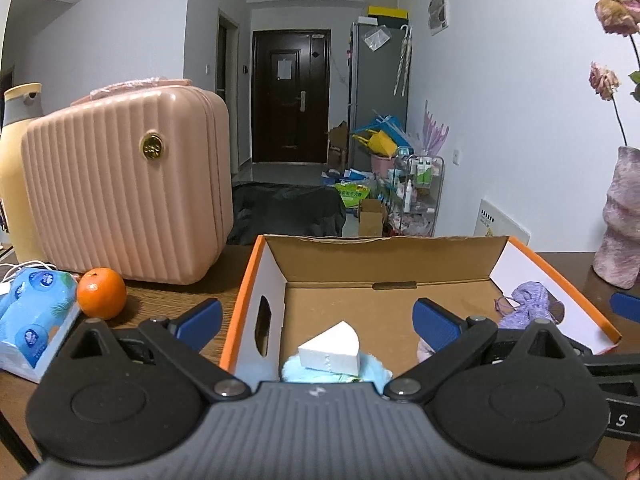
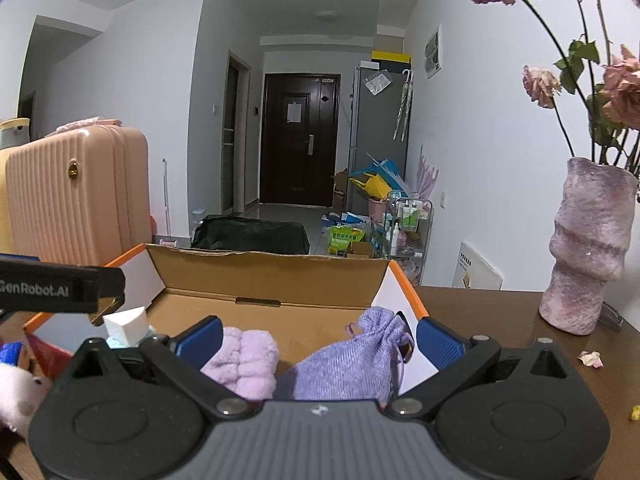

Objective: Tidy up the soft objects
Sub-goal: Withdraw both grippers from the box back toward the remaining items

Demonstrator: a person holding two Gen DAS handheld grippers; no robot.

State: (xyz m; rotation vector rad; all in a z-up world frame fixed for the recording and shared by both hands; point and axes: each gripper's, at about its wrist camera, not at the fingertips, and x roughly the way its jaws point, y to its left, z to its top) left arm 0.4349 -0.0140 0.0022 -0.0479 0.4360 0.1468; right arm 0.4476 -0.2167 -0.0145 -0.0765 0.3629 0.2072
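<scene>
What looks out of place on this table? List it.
Fallen petals lie loose on the wooden table beside the pink vase, whose roses droop and look dried. An orange sits among the soft things, outside the cardboard box. Nothing looks spilled or broken.

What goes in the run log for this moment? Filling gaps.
left gripper: open | right gripper: open | box: sponge, purple pouch, lilac cloth
</scene>
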